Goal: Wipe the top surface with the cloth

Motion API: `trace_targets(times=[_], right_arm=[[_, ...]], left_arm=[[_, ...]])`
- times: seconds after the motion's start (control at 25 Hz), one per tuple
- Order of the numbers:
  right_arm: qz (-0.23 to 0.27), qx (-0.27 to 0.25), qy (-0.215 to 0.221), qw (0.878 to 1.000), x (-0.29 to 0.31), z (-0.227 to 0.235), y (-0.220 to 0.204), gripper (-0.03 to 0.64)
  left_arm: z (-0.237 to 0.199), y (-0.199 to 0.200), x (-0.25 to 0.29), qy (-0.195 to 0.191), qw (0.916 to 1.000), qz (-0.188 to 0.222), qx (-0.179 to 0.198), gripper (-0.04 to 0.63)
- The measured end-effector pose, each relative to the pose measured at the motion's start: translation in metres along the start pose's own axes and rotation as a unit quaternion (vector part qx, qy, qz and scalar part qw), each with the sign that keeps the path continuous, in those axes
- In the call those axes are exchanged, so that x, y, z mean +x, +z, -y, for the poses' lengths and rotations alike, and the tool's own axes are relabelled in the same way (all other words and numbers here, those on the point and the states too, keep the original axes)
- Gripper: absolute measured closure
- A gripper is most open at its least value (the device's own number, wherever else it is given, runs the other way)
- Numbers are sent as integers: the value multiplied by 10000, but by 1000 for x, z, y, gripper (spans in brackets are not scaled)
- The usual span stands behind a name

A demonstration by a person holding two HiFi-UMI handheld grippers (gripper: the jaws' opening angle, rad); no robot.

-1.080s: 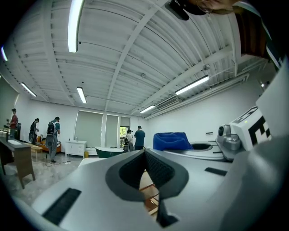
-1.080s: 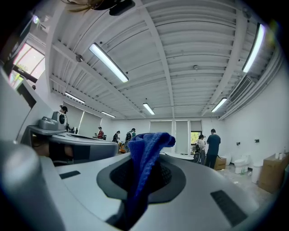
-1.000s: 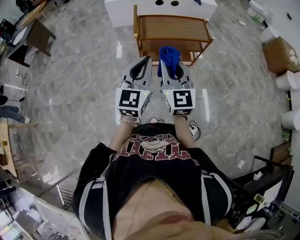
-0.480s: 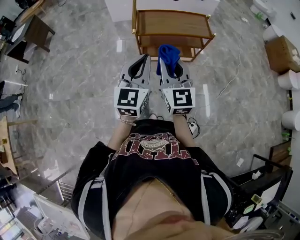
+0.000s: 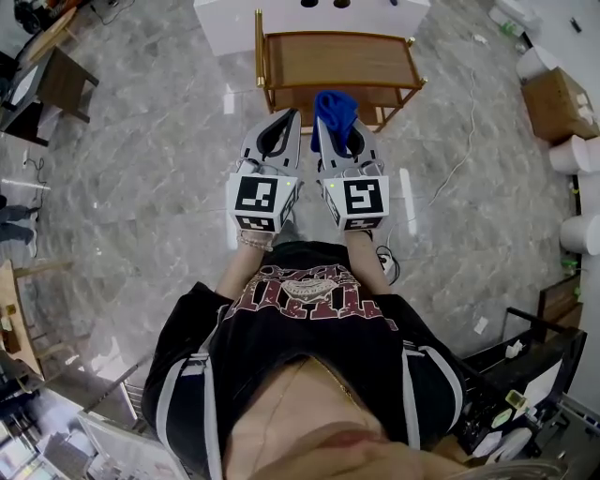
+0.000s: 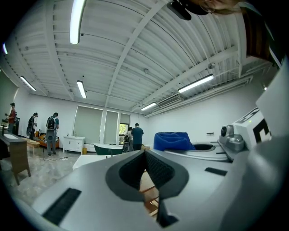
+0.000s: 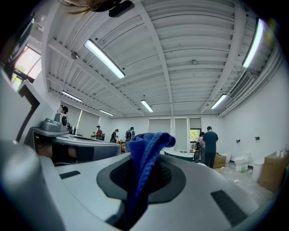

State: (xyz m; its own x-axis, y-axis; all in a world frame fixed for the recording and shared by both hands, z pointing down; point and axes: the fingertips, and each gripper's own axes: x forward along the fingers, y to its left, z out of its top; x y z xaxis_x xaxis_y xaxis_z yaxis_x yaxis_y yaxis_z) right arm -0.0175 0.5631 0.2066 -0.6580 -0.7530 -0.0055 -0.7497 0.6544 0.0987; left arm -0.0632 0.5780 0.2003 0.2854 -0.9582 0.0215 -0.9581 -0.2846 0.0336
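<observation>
A wooden trolley (image 5: 337, 58) with a brown top shelf stands on the marble floor ahead of me. Both grippers are held side by side in front of my chest, short of its near edge. My right gripper (image 5: 330, 120) is shut on a blue cloth (image 5: 336, 108), which bunches up above its tips. In the right gripper view the cloth (image 7: 146, 155) sticks up from between the jaws of that gripper (image 7: 144, 168). My left gripper (image 5: 287, 118) is shut with nothing in it. In the left gripper view its jaws (image 6: 145, 154) meet, and the cloth (image 6: 174, 140) shows to the right.
A white cabinet (image 5: 225, 17) stands behind the trolley. A cardboard box (image 5: 547, 94) and white rolls (image 5: 574, 155) sit at the right, and a cable (image 5: 464, 150) trails across the floor. A dark table (image 5: 61, 80) is at the left. Several people (image 7: 210, 143) stand far off.
Both grippers have stayed where they were, the right one still shut on the cloth. The view has shifted slightly, so the trolley sits a little further left.
</observation>
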Motion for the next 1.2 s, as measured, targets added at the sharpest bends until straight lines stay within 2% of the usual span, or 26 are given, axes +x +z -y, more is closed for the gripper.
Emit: trace_targets(times=[0.32,0.64,1.2], right_arm=[[-31,8,-242,9997,60,26,-4,561],[-76,22,-445,9990,110,32,-10,561],[-179,107,-414,9989,145,44,-19,561]], left_arm=[[-38,-1,56,-238,9997,-21,-20,548],[-79,-4,92,-427,9991,-66,-32,548],[-105,-11,121,-278,9993,-234,20,548]])
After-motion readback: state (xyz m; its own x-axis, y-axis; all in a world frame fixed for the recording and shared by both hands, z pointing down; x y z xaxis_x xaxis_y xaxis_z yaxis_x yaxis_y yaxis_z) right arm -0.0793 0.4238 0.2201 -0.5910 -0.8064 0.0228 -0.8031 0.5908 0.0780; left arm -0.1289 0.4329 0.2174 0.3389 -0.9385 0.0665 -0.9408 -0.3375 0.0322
